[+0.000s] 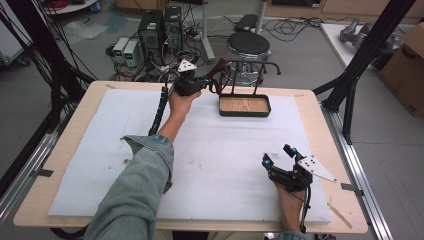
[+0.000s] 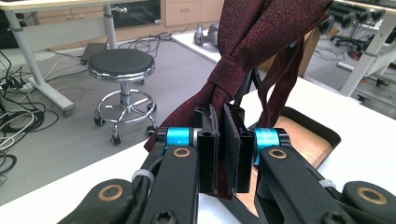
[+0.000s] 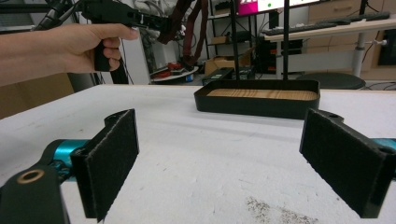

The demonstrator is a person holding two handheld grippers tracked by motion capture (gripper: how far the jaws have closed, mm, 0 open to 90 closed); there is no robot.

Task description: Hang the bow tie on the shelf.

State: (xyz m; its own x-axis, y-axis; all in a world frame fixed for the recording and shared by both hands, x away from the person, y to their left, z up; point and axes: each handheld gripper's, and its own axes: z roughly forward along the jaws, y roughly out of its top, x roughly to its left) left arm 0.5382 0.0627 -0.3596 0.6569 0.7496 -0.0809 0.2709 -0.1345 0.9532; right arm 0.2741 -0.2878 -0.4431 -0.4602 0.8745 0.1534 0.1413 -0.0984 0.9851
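Fingers (image 2: 210, 154) of left gripper (image 2: 223, 151) clamped on dark red tie (image 2: 261, 42), lifted beside stand tray (image 1: 245, 113); right gripper (image 1: 280, 156) spread wide, nothing held, low over white mat (image 1: 220, 150).

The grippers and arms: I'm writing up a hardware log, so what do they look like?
The left claw and the right claw are both black, with cyan collars at the jaws, brass-coloured pivot rivets and flat dark felt-like pads. Each carries a grey three-cornered plate with small holes, and a black cable trails from the left one. The left forearm wears a rolled blue denim sleeve.
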